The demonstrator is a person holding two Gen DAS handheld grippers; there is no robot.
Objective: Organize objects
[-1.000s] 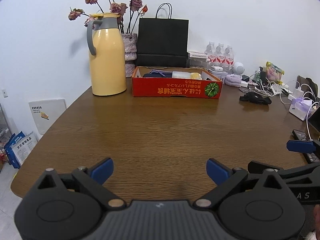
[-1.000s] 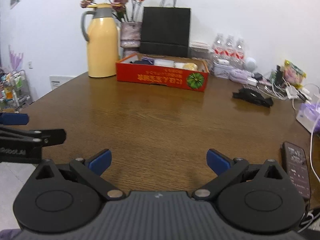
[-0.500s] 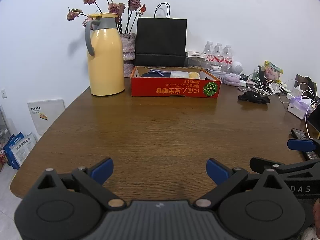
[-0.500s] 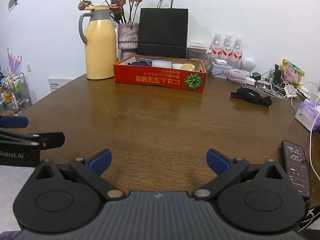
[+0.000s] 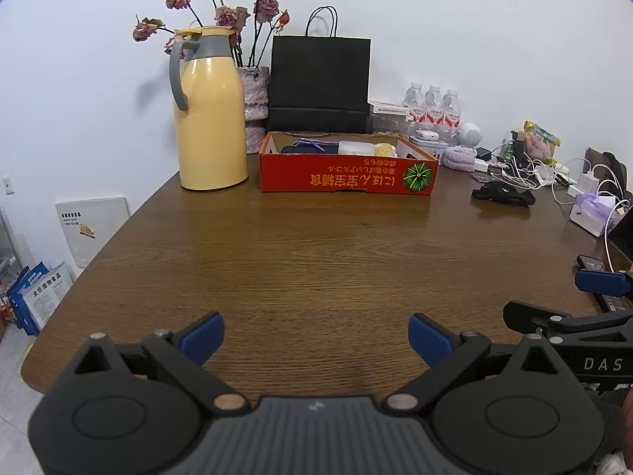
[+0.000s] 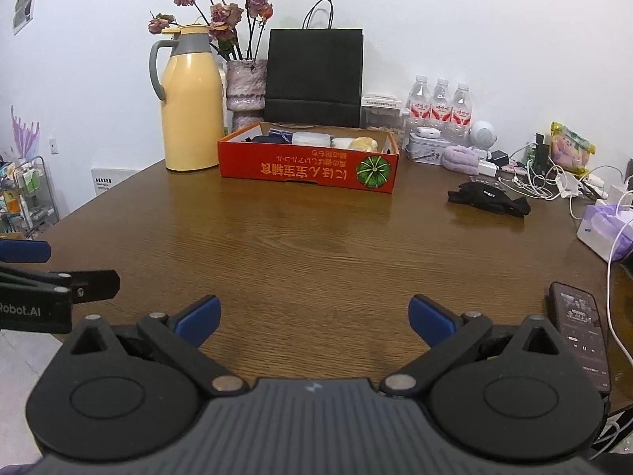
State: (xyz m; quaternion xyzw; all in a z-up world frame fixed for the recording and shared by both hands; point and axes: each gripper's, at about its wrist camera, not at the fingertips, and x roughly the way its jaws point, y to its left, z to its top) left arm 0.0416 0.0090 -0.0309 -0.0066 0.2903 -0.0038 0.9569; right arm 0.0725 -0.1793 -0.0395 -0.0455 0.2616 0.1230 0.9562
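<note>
Red box [image 5: 348, 172] at far middle of tabletop [image 5: 316, 261], holding dark blue, white and yellow items. Yellow jug [image 5: 209, 118] just left of box; black bag [image 5: 319, 83] behind it. Black cloth [image 6: 488, 197] well right of box. Phone [image 6: 579, 336] near right edge. Left tongs [image 5: 316, 334] spread apart, empty, over near tabletop. Right tongs [image 6: 314, 316] likewise apart, empty.

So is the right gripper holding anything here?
No, the right gripper is open and empty above the brown wooden table.
</note>
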